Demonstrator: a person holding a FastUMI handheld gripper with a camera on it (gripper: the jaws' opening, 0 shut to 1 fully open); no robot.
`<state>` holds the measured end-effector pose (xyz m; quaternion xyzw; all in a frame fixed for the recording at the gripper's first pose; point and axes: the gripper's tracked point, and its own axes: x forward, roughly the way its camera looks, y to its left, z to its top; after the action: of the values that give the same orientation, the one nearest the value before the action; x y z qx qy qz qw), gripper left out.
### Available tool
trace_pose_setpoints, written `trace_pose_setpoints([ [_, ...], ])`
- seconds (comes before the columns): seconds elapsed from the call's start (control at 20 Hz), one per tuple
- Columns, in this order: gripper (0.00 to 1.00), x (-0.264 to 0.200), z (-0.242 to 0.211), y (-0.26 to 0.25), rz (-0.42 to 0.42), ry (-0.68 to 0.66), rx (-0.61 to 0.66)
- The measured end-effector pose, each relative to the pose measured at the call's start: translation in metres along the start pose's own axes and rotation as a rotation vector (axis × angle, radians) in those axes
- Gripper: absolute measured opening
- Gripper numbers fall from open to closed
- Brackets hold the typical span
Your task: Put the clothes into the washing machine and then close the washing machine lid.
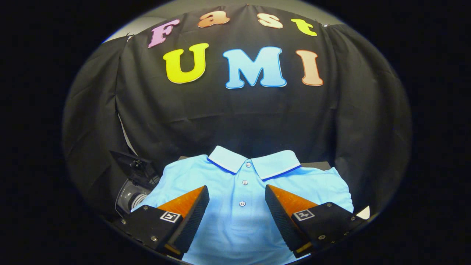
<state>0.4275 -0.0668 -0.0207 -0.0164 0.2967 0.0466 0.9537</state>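
Two black fingers with orange tops (198, 206) reach forward from the gripper (237, 211), spread wide and pressing on nothing, so the jaws stand released. Between them and just beyond lies the shirt (239, 224), a light blue polo laid flat and buttoned, its collar (254, 162) pointing away toward the booth's black wall. It appears folded neatly, sleeves tucked, likely so that it sits as one compact bundle that a single pinch can lift. The fingers straddle the button line, which suggests the person is lining up over the middle of the cloth, where a grasp would gather the most layers. Whether the fingertips touch the fabric or hover just above it cannot be told. A dark surface (316, 165) shows behind the shirt's far edge, and the shirt seems to rest on it. Off its left edge sits a dark device with a round grey part (134, 197), perhaps the washer with its lid raised, though that is uncertain. Judging by this, loading has not yet begun.
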Motion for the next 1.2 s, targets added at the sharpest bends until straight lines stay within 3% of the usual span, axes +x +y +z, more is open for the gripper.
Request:
trace_pose_setpoints([
  [0.4,0.96,0.023,-0.025,0.0,0.009,0.117,-0.015],
  [0.8,0.95,0.021,-0.026,0.0,-0.016,0.127,-0.021],
  [0.95,0.84,0.02,-0.026,0.0,-0.034,0.13,-0.003],
  [1.05,0.64,0.021,-0.026,0.006,-0.017,0.13,-0.004],
  [1.1,0.45,0.02,-0.026,0.008,-0.01,0.123,-0.002],
  [1.15,0.37,0.02,-0.025,0.01,-0.004,0.112,0.003],
  [1.2,0.18,0.019,-0.026,0.01,0.0,0.1,0.002],
])
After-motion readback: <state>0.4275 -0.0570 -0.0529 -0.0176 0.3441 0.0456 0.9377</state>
